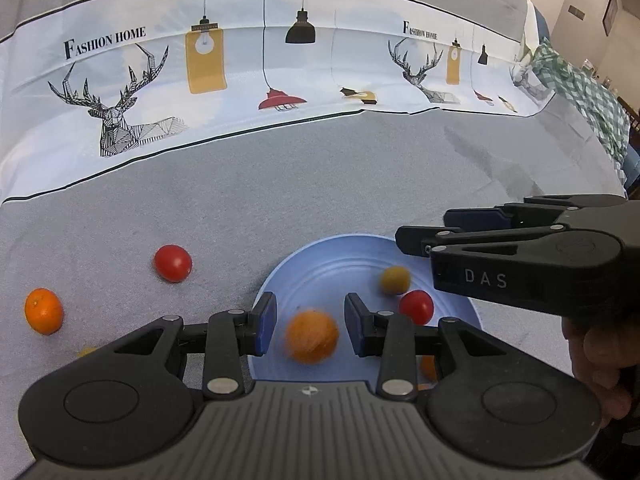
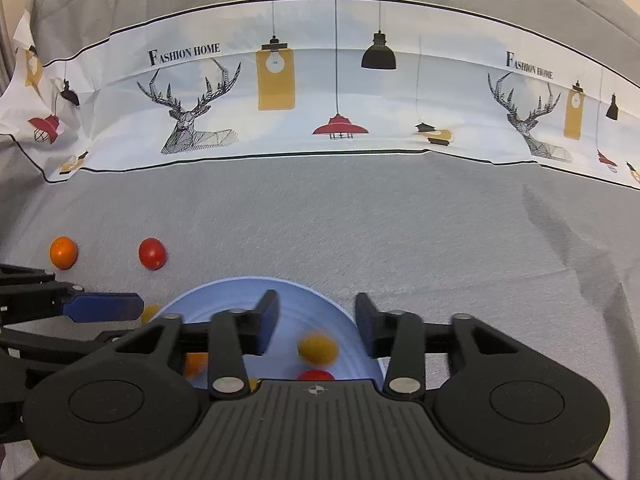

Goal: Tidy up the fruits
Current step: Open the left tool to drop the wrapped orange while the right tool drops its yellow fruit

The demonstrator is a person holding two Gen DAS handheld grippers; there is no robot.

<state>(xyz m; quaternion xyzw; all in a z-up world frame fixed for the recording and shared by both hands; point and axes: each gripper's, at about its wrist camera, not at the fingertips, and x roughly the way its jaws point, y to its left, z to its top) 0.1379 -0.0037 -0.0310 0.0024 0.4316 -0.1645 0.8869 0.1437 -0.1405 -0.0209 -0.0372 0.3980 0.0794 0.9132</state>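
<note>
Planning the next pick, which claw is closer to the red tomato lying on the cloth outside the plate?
Left. The left claw hangs over the plate, just right of the red tomato; the right claw sits farther right, across the plate.

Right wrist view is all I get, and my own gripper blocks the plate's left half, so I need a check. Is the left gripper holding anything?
Observer: No. The left gripper is open. A blurred orange shows between its fingers, touching neither, over the blue plate.
Operator: Which fruits are in the plate?
Observer: That orange, a yellow tomato and a red tomato. An orange bit also peeks out behind the left gripper's linkage.
Operator: Anything beyond my right edge?
Observer: A green checked cloth lies bunched at the table's far right.
</note>
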